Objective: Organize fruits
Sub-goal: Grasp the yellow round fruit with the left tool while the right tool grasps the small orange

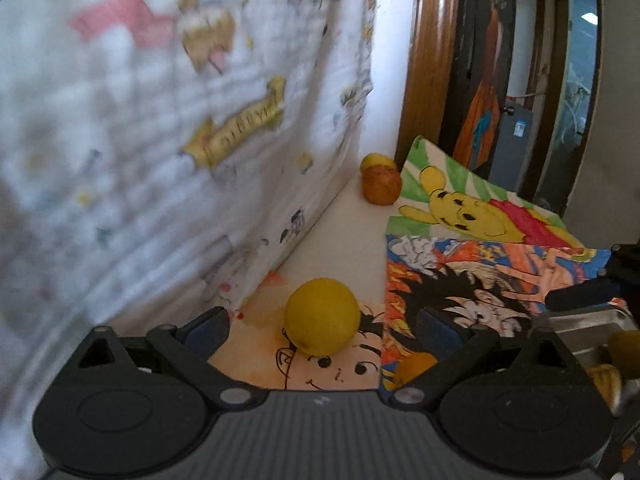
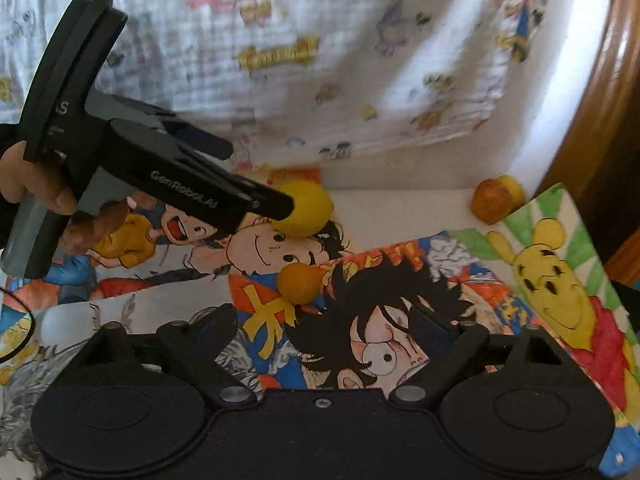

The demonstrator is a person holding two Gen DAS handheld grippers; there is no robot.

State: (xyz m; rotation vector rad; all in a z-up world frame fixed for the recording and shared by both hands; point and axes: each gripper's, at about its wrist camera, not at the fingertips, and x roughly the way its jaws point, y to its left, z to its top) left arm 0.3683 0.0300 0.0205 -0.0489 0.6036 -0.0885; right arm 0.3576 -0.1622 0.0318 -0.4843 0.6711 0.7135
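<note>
Both tongs gape empty — left tongs (image 1: 322, 334) flank a yellow fruit (image 1: 321, 321); right tongs (image 2: 322, 326) face an orange fruit (image 2: 299, 282).

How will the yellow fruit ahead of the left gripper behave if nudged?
The yellow fruit looks round, resting on flat printed paper, so it would probably roll. Its skin looks smooth, perhaps slippery. The left gripper is open wider than it, so it should fit.

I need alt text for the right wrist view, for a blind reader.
The left gripper, open, reaches toward a yellow fruit on cartoon posters. The right gripper is open near a small orange fruit; two more fruits sit in the corner.
</note>
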